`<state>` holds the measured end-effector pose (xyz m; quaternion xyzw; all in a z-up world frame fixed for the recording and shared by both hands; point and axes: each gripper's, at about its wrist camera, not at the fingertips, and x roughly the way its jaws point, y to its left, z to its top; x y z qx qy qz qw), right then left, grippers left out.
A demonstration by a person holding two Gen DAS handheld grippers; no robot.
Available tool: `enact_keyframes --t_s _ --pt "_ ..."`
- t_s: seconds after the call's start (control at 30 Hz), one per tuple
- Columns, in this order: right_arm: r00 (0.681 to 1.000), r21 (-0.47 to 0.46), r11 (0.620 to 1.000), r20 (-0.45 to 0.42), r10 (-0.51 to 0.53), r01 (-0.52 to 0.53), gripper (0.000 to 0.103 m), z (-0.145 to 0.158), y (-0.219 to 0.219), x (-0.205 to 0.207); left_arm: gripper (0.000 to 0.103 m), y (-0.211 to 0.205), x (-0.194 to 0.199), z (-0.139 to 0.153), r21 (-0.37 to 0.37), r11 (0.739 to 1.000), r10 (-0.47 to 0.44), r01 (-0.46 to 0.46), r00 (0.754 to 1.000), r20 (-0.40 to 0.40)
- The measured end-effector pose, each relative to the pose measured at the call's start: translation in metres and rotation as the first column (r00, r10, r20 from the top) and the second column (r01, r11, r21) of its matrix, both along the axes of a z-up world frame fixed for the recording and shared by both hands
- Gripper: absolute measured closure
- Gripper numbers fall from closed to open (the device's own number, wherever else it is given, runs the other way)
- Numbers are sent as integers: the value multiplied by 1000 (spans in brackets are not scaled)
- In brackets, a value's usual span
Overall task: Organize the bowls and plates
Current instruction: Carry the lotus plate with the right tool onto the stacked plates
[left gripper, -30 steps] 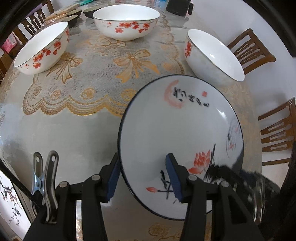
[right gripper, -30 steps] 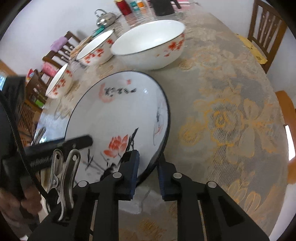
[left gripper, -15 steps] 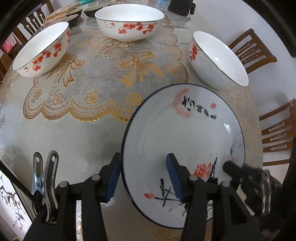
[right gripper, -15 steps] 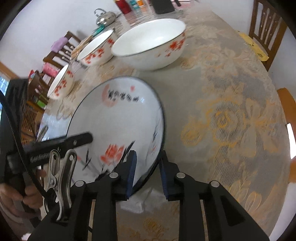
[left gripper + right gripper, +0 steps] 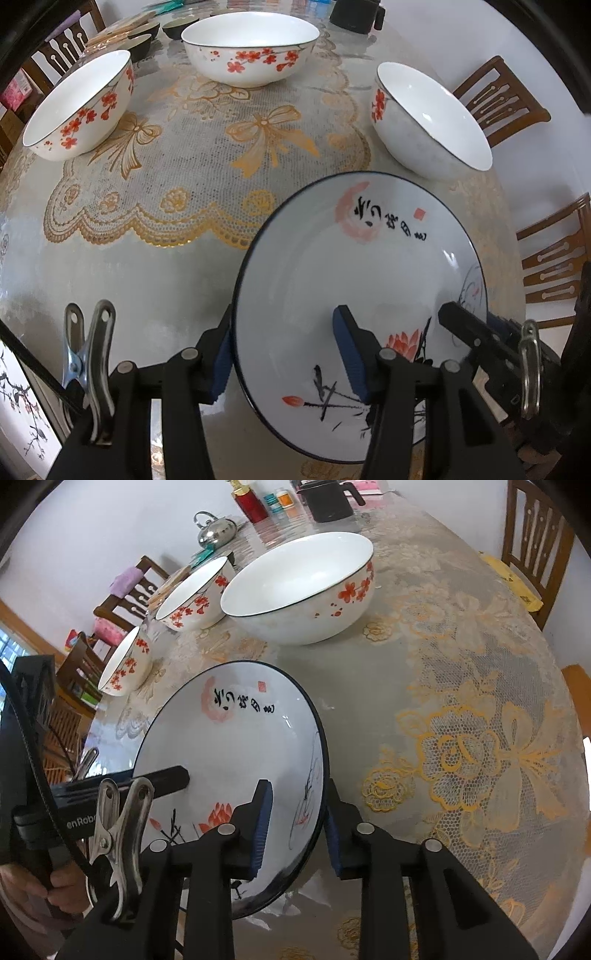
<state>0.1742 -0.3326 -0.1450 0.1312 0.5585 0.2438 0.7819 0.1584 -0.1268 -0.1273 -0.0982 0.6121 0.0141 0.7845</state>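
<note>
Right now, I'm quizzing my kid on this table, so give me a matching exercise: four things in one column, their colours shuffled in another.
Things:
1. plate
2. big bowl
3. kettle
4. jug

Colours:
a. silver
b. white with red blossoms
c. black
d. white with a dark rim and an orange lotus

Pairs: 1-d; 2-b; 3-a; 4-c
</note>
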Motion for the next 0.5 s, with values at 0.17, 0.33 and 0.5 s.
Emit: enact_keyframes --t_s 0.17,0.33,0.5 --pt "1000 0 1000 -7 -8 8 83 -1 -2 -9 54 0 -11 2 9 1000 -22 22 1000 -13" --pt "999 23 999 -38 -27 28 84 -2 -4 -19 60 4 -27 5 17 1000 -7 7 1000 -15" --pt "996 73 996 -76 -37 42 86 2 -1 -34 61 18 -44 18 14 1000 20 -20 1000 21"
